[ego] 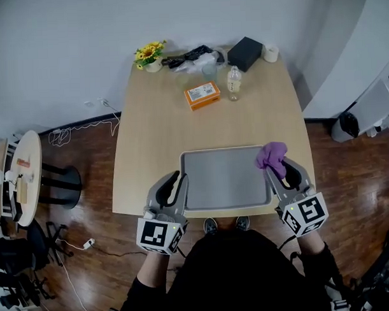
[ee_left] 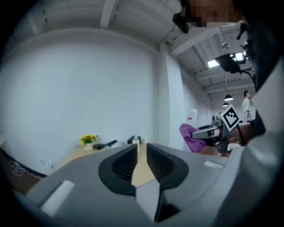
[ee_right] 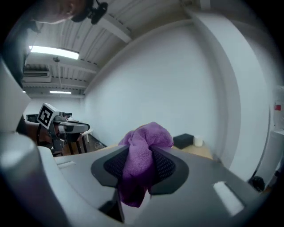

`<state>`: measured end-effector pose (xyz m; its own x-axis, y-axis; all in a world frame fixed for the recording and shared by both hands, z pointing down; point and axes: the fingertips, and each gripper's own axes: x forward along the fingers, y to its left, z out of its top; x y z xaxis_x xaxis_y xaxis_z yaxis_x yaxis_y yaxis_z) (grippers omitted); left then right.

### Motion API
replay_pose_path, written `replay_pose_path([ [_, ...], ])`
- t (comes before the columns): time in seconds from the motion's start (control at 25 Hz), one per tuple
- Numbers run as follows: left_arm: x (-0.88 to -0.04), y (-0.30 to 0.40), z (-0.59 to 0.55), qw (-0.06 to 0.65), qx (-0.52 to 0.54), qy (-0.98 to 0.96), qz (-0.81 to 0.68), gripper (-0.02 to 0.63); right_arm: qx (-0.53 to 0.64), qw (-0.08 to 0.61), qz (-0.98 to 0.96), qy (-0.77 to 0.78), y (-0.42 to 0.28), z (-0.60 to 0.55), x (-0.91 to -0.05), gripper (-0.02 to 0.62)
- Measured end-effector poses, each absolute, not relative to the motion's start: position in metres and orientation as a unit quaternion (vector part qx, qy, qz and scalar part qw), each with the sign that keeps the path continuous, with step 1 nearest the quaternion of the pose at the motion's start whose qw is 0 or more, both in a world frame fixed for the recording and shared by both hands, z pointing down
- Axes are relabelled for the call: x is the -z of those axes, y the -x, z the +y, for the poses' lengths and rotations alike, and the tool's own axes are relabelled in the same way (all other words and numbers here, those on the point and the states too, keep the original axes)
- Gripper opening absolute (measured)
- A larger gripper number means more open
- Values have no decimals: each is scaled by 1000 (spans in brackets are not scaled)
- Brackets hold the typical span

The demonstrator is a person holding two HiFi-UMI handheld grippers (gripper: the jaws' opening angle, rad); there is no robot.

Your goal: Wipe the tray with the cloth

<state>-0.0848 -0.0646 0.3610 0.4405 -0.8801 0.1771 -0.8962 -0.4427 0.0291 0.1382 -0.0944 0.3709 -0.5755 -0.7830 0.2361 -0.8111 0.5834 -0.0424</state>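
In the head view the grey tray (ego: 224, 177) lies bare near the wooden table's front edge. My right gripper (ego: 277, 167) hovers over the tray's right edge, shut on a bunched purple cloth (ego: 271, 155). In the right gripper view the cloth (ee_right: 147, 138) bulges up between the pads of that gripper (ee_right: 142, 153) and hangs below them. My left gripper (ego: 177, 182) is raised at the tray's left edge. In its own view the left gripper (ee_left: 142, 149) has a narrow gap between the jaws and holds nothing. That view also catches the cloth (ee_left: 190, 135) to its right.
At the table's far end stand an orange box (ego: 202, 94), a clear bottle (ego: 234, 83), a glass (ego: 209, 71), a black box (ego: 245, 52), a white roll (ego: 270, 53), black cables (ego: 188, 55) and yellow flowers (ego: 149, 54). A round side table (ego: 26, 173) stands at the left.
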Motion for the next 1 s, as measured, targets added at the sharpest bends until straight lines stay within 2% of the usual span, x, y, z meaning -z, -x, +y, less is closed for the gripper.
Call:
replay_pose_path([
  [0.12,-330,82,-59,21,-24,-847,-531,48,-22,58,-884,-464,-138,-88,-335,127],
  [0.32,-332,85,-60,36,-16,-844,-534,47,-12,53,-866,-497,-160,-96,-339,127],
  [0.44,-334,90,-61,49,-11,-840,-541,46,-30,93,-830,-549,-210,-119,-391,127],
  [0.64,-337,89,-61,57,-23,-837,-543,46,-189,202,-758,-591,-292,-148,-561,127],
  [0.84,-338,94,-58,60,-30,-832,-551,44,-252,291,-705,-596,-320,-145,-666,132],
  [1.0,-340,98,-55,65,-28,-828,-557,44,-289,300,-701,-579,-321,-145,-690,168],
])
